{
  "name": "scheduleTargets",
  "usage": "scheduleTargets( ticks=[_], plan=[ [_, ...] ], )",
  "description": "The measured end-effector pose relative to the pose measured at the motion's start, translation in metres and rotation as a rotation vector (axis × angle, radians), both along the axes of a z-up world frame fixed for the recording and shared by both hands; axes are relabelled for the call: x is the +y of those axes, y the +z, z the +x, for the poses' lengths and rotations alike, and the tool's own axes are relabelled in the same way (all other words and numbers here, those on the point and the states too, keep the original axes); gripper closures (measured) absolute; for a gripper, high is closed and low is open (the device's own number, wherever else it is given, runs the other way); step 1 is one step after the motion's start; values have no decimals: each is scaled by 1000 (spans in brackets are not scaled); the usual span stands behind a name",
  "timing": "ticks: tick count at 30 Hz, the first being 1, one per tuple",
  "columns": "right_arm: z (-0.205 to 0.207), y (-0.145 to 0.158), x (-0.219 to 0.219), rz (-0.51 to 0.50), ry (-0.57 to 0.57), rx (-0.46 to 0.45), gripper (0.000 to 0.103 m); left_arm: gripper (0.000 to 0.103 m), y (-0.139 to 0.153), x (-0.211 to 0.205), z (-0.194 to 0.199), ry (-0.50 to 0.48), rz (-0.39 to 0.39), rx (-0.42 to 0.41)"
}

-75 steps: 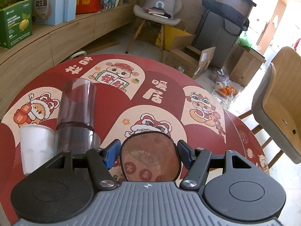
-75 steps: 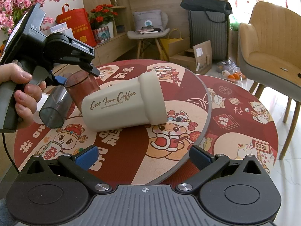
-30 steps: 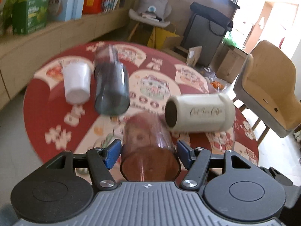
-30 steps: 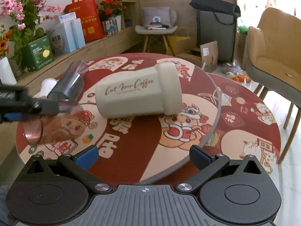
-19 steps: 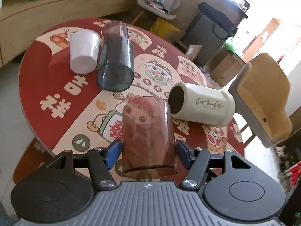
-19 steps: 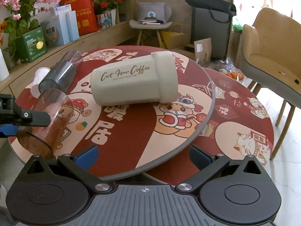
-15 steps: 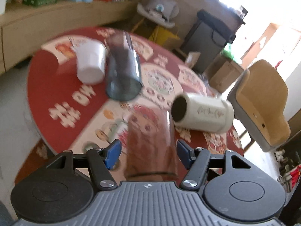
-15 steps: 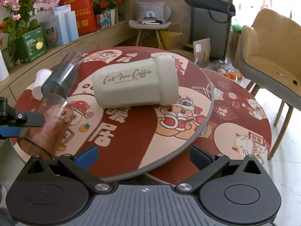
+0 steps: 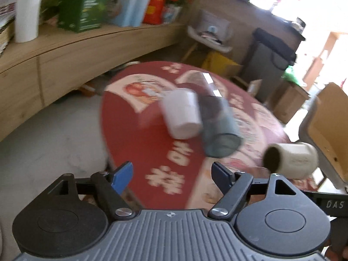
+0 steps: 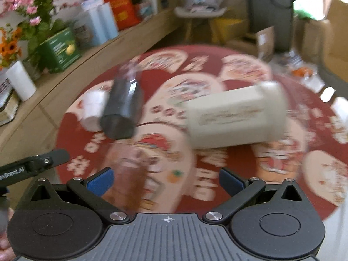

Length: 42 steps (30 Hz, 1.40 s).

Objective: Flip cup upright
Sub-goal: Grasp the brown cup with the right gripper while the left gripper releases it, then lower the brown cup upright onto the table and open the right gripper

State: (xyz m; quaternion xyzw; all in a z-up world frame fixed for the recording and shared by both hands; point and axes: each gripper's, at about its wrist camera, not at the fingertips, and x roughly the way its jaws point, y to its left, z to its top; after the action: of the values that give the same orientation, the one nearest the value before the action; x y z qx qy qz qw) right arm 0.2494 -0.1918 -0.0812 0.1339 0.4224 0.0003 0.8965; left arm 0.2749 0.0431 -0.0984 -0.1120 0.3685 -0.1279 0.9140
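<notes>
Your left gripper [image 9: 171, 170] has its blue pads spread wide with nothing between them, and your right gripper [image 10: 166, 181] is just as wide apart and empty. Both views are smeared by motion, so fine detail is lost. The brown translucent cup [image 10: 130, 180] shows only in the right wrist view — it stands on the red printed table [image 10: 71, 130] near its front edge, just beside your right gripper's left pad; it appears to stand with its long axis vertical, though the blur hides which end is up. Farther back, the cream coffee tumbler [image 10: 236, 119] lies on its side, long axis running left to right, its wider lidded end to the right; in the left wrist view its dark open mouth [image 9: 271, 159] faces that camera. The smoky grey tumbler [image 10: 122, 108] also lies down, long axis running away from you, its near end toward the front edge. A small white cup [image 9: 181, 114] sits touching the grey tumbler's left side — seemingly bottom up. Along the wall runs a wooden shelf [image 9: 65, 50] carrying a green box [image 9: 83, 8].
</notes>
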Motion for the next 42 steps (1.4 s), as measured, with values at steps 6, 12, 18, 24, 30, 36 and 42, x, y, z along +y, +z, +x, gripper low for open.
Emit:
scheduleTargets(
  ticks=[6, 12, 18, 24, 30, 36, 42],
  plan=[
    [45, -14, 23, 142, 39, 121, 1, 22, 0, 17, 3, 44, -3, 49],
    [56, -21, 46, 150, 61, 182, 25, 21, 1, 14, 3, 24, -9, 62],
    [49, -21, 49, 151, 40, 189, 31, 21, -5, 17, 5, 16, -1, 71],
    [24, -10, 32, 119, 25, 122, 32, 20, -9, 14, 7, -1, 9, 71],
    [-11, 3, 15, -38, 15, -24, 33, 20, -11, 6, 7, -18, 34, 72],
    [-29, 2, 7, -266, -13, -152, 36, 20, -12, -3, 5, -35, 57, 69],
    [-30, -10, 7, -346, -7, -191, 37, 20, -13, -9, 2, -57, 71, 62]
  ],
)
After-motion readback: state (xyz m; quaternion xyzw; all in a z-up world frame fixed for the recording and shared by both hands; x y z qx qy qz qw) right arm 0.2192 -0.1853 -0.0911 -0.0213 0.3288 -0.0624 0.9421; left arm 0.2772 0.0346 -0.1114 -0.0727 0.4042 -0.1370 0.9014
